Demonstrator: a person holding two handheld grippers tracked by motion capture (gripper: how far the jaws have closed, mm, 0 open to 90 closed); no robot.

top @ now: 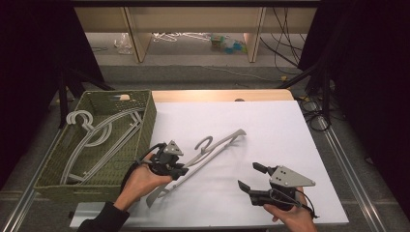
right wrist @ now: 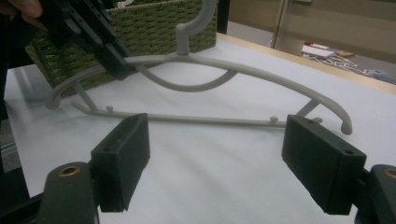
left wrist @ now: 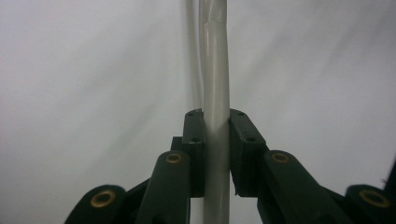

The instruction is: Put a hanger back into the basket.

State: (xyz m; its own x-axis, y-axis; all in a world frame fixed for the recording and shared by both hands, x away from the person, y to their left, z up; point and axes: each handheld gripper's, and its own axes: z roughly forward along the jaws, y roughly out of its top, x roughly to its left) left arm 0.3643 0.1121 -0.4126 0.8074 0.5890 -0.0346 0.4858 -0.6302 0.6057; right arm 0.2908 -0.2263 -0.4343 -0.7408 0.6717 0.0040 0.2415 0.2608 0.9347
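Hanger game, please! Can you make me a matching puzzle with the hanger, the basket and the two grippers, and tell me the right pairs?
Things:
1. hanger on the white sheet
2. green basket
3. left gripper
4. right gripper

States:
A. jaws wide apart, nothing between them
B. holds a pile of grey hangers
C. pinched on a thin grey bar
D. lies across the table, one arm clamped

Pairs: 1-D, 2-B, 3-C, 4-A
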